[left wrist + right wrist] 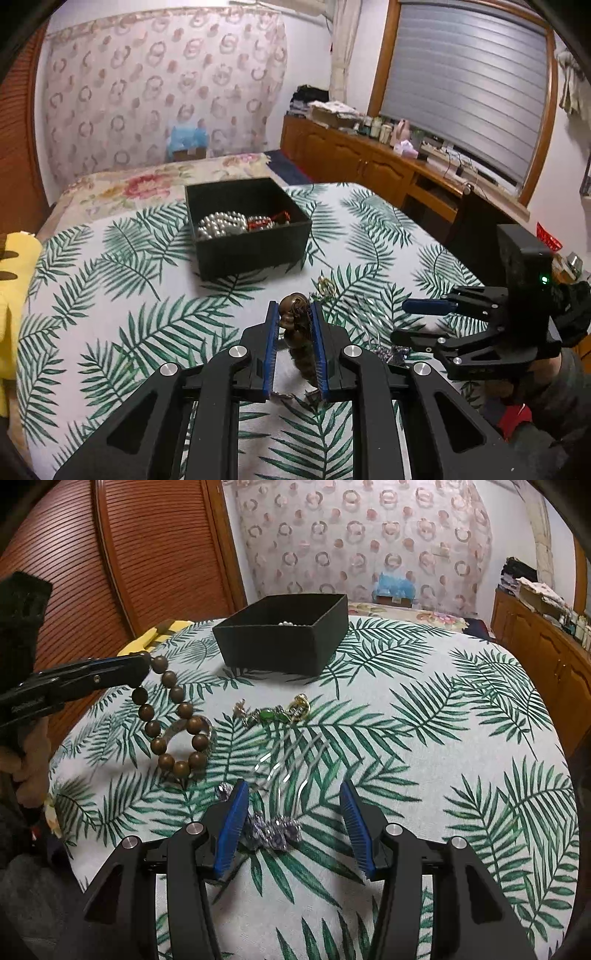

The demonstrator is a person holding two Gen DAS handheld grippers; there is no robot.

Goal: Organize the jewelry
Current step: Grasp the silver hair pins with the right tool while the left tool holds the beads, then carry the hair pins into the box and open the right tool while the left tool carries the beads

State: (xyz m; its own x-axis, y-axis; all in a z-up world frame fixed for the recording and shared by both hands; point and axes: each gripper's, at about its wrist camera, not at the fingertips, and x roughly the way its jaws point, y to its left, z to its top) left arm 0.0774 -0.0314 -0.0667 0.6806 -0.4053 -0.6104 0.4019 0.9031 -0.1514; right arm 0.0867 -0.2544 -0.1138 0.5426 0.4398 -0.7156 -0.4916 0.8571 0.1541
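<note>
My left gripper point(293, 308) is shut on a brown wooden bead bracelet point(295, 328). In the right wrist view the bracelet point(173, 720) hangs from the left gripper point(142, 668) above the leaf-print cloth. The black jewelry box point(251, 227) stands ahead; it holds pearl beads point(219, 223) and a red-strung piece point(267, 221). It also shows in the right wrist view point(284, 635). My right gripper point(291, 794) is open, its fingers on either side of a purple-jewelled hair comb point(275, 812) with clear teeth. A green and gold piece point(277, 712) lies beyond it.
A leaf-print cloth point(443, 738) covers the table. A yellow cloth point(14, 295) lies at its left edge. A wooden cabinet point(369, 158) with clutter runs under the window on the right. A wooden shutter door point(110, 572) stands at the left.
</note>
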